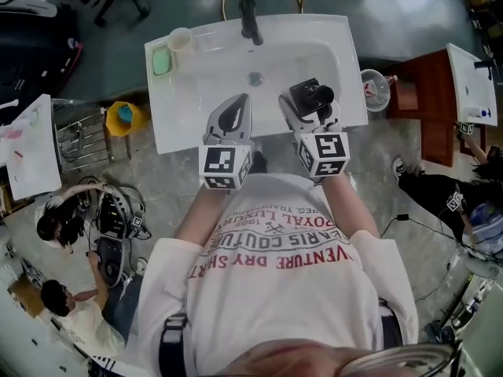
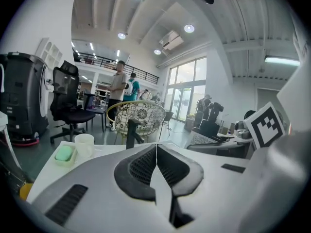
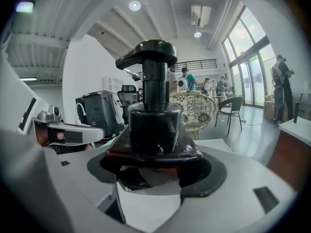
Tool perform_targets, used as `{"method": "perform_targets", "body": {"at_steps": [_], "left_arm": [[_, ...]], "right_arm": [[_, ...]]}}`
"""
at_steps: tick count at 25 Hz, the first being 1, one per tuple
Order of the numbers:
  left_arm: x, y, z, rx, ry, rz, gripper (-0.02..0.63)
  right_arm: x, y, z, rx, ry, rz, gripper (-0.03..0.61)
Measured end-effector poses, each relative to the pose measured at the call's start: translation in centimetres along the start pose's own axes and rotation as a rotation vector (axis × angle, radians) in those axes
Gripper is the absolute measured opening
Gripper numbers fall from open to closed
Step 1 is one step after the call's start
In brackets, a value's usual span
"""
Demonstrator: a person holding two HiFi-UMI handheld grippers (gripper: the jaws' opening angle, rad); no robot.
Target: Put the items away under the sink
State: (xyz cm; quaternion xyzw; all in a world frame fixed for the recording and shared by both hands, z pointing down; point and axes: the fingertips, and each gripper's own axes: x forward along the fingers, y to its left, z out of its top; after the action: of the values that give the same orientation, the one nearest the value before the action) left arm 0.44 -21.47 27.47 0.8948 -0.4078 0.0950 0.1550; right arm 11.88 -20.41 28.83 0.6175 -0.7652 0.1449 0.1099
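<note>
A black pump dispenser bottle [image 1: 310,98] is held upright over the front right of the white sink [image 1: 189,112], with my right gripper [image 1: 308,116] shut on it. In the right gripper view the bottle [image 3: 153,115] fills the middle, its pump head on top, the jaws pressed around its dark shoulder. My left gripper [image 1: 233,116] hovers over the sink's front edge, shut and empty; in the left gripper view [image 2: 156,152] its two dark pads meet. A green soap in a dish [image 1: 161,60] and a white cup [image 1: 180,38] stand at the sink's back left corner.
A black faucet [image 1: 250,20] rises at the back of the basin, a drain [image 1: 255,78] in the middle. A clear glass bowl [image 1: 375,89] sits right of the sink, a yellow bucket [image 1: 126,118] left of it. People sit on the floor at lower left.
</note>
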Motion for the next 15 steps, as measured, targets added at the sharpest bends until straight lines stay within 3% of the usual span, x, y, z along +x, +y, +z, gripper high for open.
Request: {"method": "perform_targets", "body": {"at_steps": [9,15], "left_arm": [[-6.9,-8.8,-4.2,-0.033,-0.034,0.083,0.023],[-12.6,-12.6,-8.9,-0.068,-0.039,0.205,0.023]], "right_arm": [[-9.6,0.5,-3.9,-0.054,0.002,0.115,0.370],[-15.4,2.0,-8.1,-0.086,0.021,0.200,0.370]]}}
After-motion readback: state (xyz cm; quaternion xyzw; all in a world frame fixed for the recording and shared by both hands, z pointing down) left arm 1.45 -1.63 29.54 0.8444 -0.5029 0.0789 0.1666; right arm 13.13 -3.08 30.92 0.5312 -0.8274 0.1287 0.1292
